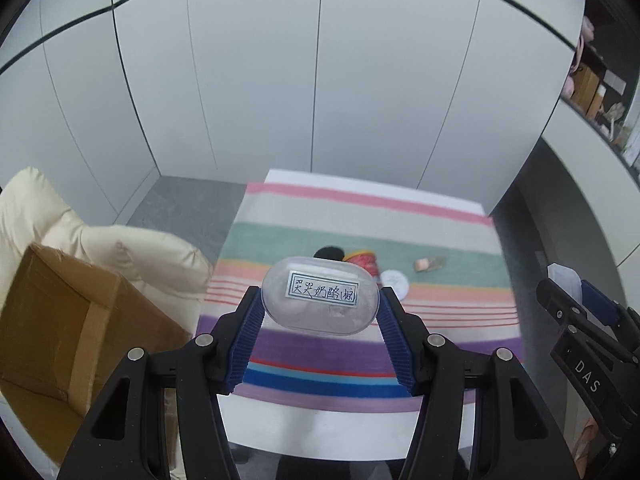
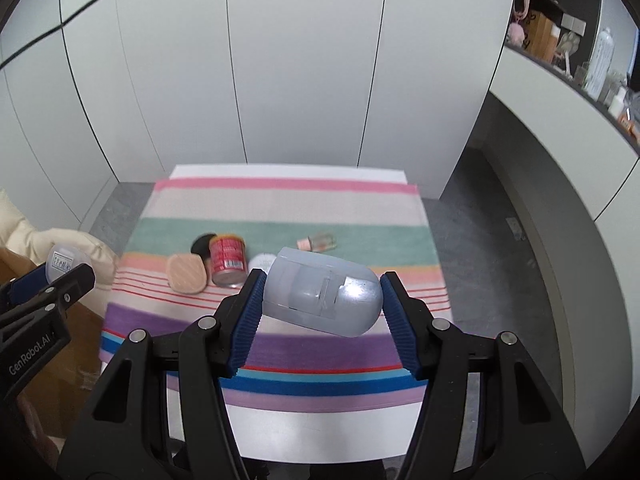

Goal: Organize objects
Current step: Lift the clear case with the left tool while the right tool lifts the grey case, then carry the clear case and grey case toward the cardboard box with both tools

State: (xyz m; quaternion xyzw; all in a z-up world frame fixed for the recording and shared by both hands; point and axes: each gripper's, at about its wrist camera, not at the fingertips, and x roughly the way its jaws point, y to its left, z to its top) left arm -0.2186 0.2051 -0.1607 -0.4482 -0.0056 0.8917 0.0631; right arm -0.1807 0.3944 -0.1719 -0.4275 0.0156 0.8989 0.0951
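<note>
The left claw (image 1: 320, 312) grips a labelled clear case (image 1: 320, 296); the right claw (image 2: 322, 300) clamps a grey-blue case (image 2: 322, 296).

white wall panels (image 2: 304, 60), grey floor (image 2: 472, 240)

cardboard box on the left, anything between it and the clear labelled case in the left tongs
Nothing visible does. The clear labelled case is clamped in the left tongs above the striped cloth, and the cardboard box sits off to the left with only open air between them; its opening is not visible.
</note>
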